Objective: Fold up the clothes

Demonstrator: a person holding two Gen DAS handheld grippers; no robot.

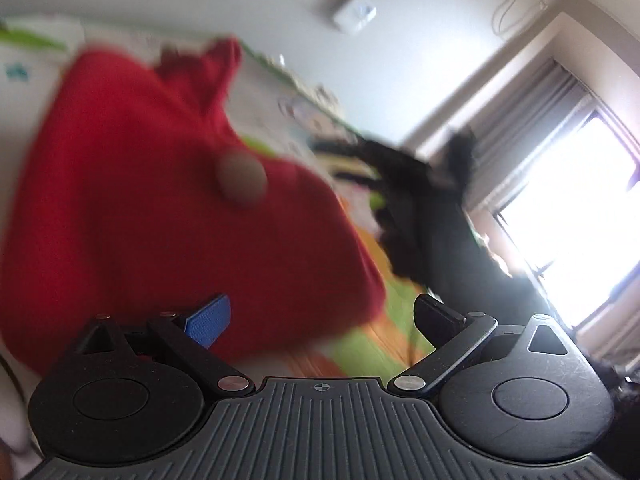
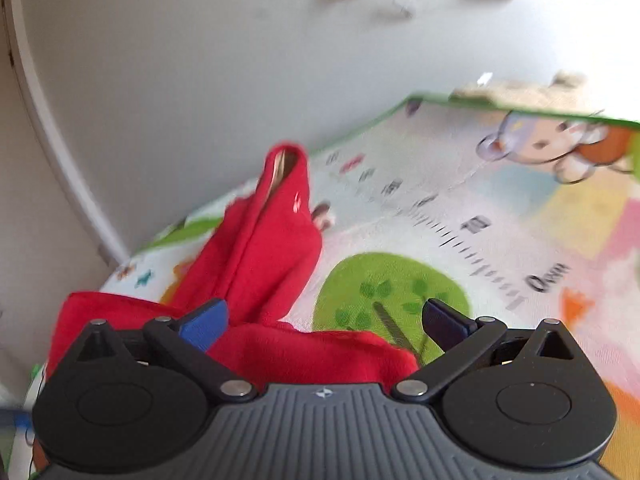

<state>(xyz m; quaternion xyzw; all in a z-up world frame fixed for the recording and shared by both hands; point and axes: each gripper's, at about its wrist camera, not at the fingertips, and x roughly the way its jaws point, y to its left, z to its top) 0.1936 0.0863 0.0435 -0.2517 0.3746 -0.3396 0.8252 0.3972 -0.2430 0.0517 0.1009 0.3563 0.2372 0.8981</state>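
A red garment fills the left half of the left wrist view, blurred, with a round brown patch on it. My left gripper is open with its jaws wide apart, and the garment lies just ahead and left of its blue pad. In the right wrist view the same red garment lies on the play mat, one sleeve stretching away toward the wall. My right gripper is open and empty, just above the garment's near edge. The other gripper shows as a dark blurred shape at right in the left wrist view.
The colourful play mat has a green border, a tree print and a cartoon animal. A white wall runs behind it. A bright window with grey curtains stands at right.
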